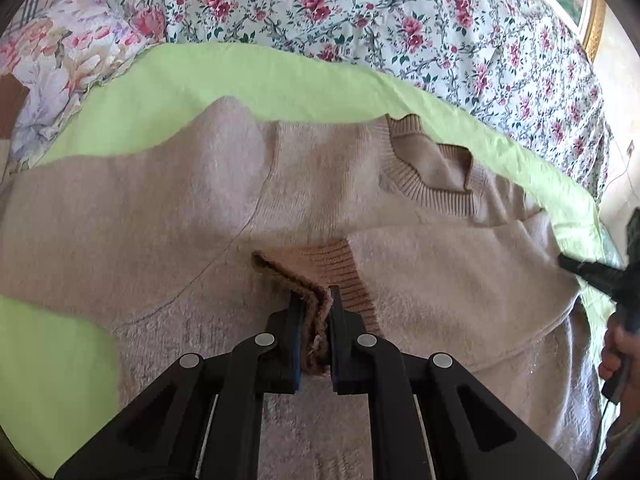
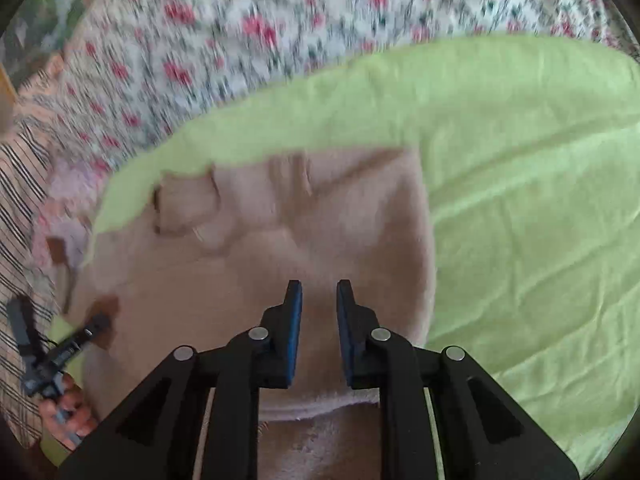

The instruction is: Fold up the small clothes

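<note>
A beige knitted sweater (image 1: 160, 208) lies spread on a light green sheet (image 1: 240, 76), its ribbed collar (image 1: 424, 172) toward the far right. One sleeve is folded across the body. My left gripper (image 1: 314, 294) is shut on that sleeve's brown ribbed cuff (image 1: 336, 260), which bunches between the pads. My right gripper (image 1: 568, 262) reaches in from the right edge, held by a hand (image 1: 616, 352). In the blurred right wrist view the right gripper (image 2: 318, 288) hovers over the sweater's (image 2: 280, 232) right part, slightly open with nothing between its fingers. The left gripper (image 2: 100, 320) shows at the far left.
The green sheet (image 2: 520, 180) covers a bed with a floral bedspread (image 1: 360, 8). A flowered pillow (image 1: 60, 60) lies at the far left. A gilt picture frame (image 1: 592, 20) stands at the top right. Bare green sheet stretches to the right of the sweater.
</note>
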Tool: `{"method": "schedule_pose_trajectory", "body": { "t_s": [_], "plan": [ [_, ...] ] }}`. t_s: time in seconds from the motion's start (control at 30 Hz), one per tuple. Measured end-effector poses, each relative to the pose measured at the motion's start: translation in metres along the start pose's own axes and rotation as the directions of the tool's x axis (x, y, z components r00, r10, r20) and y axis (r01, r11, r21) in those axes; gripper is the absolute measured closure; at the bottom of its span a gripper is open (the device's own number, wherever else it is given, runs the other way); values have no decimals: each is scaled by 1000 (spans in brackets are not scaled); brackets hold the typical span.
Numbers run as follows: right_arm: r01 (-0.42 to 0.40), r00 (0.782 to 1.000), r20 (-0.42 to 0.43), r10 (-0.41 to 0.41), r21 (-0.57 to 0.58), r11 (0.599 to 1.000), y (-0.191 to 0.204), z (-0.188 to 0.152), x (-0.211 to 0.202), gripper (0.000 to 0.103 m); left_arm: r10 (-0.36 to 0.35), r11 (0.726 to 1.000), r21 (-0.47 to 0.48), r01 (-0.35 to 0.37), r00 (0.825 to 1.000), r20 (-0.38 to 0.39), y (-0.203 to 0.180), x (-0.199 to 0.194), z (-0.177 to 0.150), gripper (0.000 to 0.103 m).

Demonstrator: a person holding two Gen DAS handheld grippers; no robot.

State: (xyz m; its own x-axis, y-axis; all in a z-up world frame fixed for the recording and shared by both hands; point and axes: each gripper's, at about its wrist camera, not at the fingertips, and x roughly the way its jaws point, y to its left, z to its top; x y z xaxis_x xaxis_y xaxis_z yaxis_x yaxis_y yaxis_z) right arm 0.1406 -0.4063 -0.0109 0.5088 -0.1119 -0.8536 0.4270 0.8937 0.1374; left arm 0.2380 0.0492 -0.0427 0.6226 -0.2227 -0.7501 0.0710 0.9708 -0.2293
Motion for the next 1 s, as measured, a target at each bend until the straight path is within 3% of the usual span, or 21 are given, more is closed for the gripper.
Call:
{"method": "schedule_pose_trajectory", "body": {
  "t_s": [0.07,0.2,0.27,0.33,0.4,0.43,0.6,0.67,0.7,0.73,0.8,0.93,1.0],
  "plan": [
    [-46,999,22,44,69,997,-13,-6,-3,85,2,1000,-2,-2,1000,-2,4,-5,-2,90],
    [-39,997,68,32,101,994,0,-16,-35,83,12,1000,-17,-12,1000,-5,21,-20,-8,85],
    [-99,993,71,92,101,990,8,-24,-43,79,17,999,-37,-17,1000,-2,32,-29,-10,84],
    [-142,988,70,136,90,986,25,-36,-49,66,30,998,-52,-29,1000,4,43,-40,-12,79],
    [-192,980,58,188,65,979,42,-50,-55,58,49,996,-76,-47,999,14,57,-52,-12,56],
    [-208,977,51,205,55,977,54,-55,-53,56,68,994,-91,-65,997,22,67,-59,-11,50],
    [-274,962,-1,274,35,961,86,-86,-51,55,207,972,-123,-198,976,66,122,-86,8,45],
    [-289,957,-12,290,36,957,93,-92,-50,55,298,950,-123,-288,952,72,147,-91,25,35],
    [-293,956,-17,294,34,955,96,-96,-50,55,351,932,-119,-341,934,70,158,-90,35,25],
    [-295,955,-21,296,32,955,99,-101,-51,55,410,908,-118,-401,909,70,170,-89,45,22],
    [-301,952,-39,302,33,953,104,-106,-48,55,480,874,-127,-469,875,67,195,-84,64,19],
    [-302,950,-64,305,51,952,105,-114,-41,55,592,796,-147,-587,806,-14,243,-58,94,16],
    [-305,948,-79,308,58,951,107,-115,-36,55,615,772,-154,-617,786,-64,262,-42,101,16]
  ]
}}
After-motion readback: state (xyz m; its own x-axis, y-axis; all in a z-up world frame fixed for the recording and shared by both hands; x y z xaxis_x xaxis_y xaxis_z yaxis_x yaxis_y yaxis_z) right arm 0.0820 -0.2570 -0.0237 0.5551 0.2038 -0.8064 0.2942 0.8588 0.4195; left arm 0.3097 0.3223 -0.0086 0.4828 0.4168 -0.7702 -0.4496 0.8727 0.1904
